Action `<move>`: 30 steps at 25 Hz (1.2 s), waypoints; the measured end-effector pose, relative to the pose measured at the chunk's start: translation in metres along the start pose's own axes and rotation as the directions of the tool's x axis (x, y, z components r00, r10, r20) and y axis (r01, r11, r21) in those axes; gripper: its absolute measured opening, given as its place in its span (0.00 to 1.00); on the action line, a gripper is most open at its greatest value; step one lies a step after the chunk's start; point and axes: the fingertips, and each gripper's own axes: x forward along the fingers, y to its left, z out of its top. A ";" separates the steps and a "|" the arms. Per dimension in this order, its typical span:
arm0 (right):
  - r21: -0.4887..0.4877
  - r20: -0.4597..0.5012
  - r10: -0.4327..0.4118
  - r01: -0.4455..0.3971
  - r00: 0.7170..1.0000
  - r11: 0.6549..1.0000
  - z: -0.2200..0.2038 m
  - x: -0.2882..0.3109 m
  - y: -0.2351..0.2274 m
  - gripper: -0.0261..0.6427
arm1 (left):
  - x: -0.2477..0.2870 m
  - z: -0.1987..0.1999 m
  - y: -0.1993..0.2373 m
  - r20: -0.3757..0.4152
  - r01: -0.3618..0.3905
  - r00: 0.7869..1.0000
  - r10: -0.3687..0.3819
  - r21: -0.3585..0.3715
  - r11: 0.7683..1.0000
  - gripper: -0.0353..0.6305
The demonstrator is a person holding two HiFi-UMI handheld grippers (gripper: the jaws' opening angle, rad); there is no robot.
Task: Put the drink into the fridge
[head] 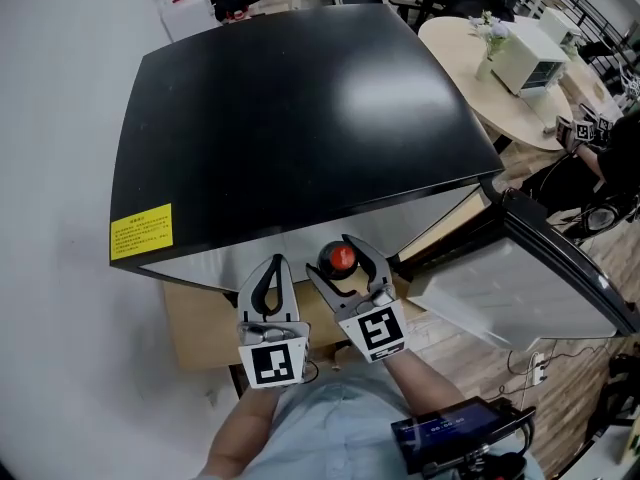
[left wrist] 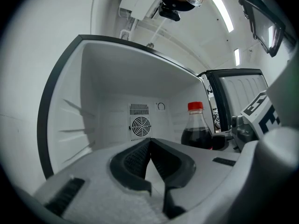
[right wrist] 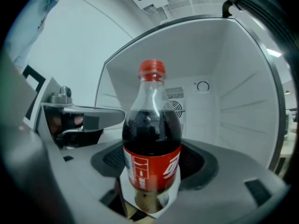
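Note:
The drink is a cola bottle (right wrist: 152, 139) with a red cap (head: 343, 257) and a red label. My right gripper (head: 338, 268) is shut on its lower body and holds it upright in front of the open fridge (head: 290, 118), a small one with a black top. The white fridge interior (right wrist: 224, 78) looks bare, with a fan vent (left wrist: 140, 125) on its back wall. My left gripper (head: 277, 261) is shut with nothing in it, just left of the bottle. In the left gripper view the bottle (left wrist: 196, 132) stands to the right of the left gripper's closed tips (left wrist: 149, 143).
The fridge door (head: 520, 278) hangs open to the right. The fridge sits on a wooden stand (head: 200, 328) against a white wall. A round beige table (head: 520, 118) with a white box (head: 530, 56) stands at the back right. A yellow label (head: 141, 231) marks the fridge top's front left corner.

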 end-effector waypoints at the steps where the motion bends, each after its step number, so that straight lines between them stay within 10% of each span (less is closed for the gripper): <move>1: -0.001 0.002 -0.004 0.004 1.000 1.000 0.000 0.001 -0.004 0.50 | 0.003 0.001 -0.001 0.001 0.000 1.000 0.000 0.001 1.000 0.07; 30: 0.015 -0.008 -0.080 0.080 0.997 0.997 -0.034 0.059 -0.100 0.50 | 0.057 -0.006 -0.009 -0.029 -0.026 0.999 0.027 0.032 0.999 0.07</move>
